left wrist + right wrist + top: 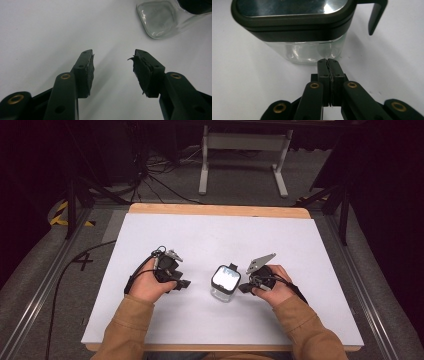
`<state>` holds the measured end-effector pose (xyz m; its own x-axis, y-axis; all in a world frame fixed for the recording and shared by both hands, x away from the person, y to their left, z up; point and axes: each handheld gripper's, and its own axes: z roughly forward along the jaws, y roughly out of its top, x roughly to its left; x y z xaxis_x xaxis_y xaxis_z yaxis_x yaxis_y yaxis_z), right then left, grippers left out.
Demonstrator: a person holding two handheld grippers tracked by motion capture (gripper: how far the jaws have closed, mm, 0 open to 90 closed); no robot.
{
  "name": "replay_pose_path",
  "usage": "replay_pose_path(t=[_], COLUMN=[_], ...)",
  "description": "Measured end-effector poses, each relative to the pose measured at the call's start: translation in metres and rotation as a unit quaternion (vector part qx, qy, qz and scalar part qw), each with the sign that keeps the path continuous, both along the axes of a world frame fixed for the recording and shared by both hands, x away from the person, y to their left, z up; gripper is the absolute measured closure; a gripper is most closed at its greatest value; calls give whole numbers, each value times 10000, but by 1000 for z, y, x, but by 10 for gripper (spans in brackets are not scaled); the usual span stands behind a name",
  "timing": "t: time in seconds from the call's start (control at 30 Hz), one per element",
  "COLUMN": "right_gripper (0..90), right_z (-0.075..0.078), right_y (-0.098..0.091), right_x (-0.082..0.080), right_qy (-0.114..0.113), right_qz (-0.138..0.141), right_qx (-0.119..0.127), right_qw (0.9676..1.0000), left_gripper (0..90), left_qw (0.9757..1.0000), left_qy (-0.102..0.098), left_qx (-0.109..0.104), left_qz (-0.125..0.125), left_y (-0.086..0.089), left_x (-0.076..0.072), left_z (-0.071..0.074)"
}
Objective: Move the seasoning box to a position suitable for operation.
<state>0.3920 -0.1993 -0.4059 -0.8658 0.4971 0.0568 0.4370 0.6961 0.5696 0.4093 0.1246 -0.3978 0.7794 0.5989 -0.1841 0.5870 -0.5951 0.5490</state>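
square clear-glass jar (224, 285) with black-rimmed mirrored lid; left gripper (113, 68) jaws apart, empty; right gripper (328, 65) jaws closed, empty.

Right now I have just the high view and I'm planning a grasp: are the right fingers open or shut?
Observer: Shut. In the right gripper view the right gripper has its two fingers pressed together with nothing between them, tips just short of the jar.
Operator: And the left fingers?
Observer: Open. The left gripper shows a wide gap over bare table, with the jar off ahead to one side.
Operator: Is the jar clear below its lid?
Observer: Yes, the wall under the black lid is clear glass, and it looks empty.
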Motion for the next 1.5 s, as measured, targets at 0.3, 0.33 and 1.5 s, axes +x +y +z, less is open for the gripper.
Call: replay_pose_path(t=[0.3, 0.33, 1.5], right_gripper=[900, 900, 900], right_z=[-5, -5, 8], right_y=[1, 1, -43], right_x=[6, 7, 3], right_qy=[-334, -403, -465], right_qz=[-270, -305, -810], right_qx=[61, 118, 533], right_qw=[9991, 9987, 9942], left_gripper=[595, 617, 898], left_qw=[10000, 9999, 9969], left_qy=[57, 38, 97], left_qx=[-28, -91, -345], left_qz=[-32, -91, -695], left_y=[-4, -7, -62], left_x=[0, 0, 0], left_z=[-3, -4, -24])
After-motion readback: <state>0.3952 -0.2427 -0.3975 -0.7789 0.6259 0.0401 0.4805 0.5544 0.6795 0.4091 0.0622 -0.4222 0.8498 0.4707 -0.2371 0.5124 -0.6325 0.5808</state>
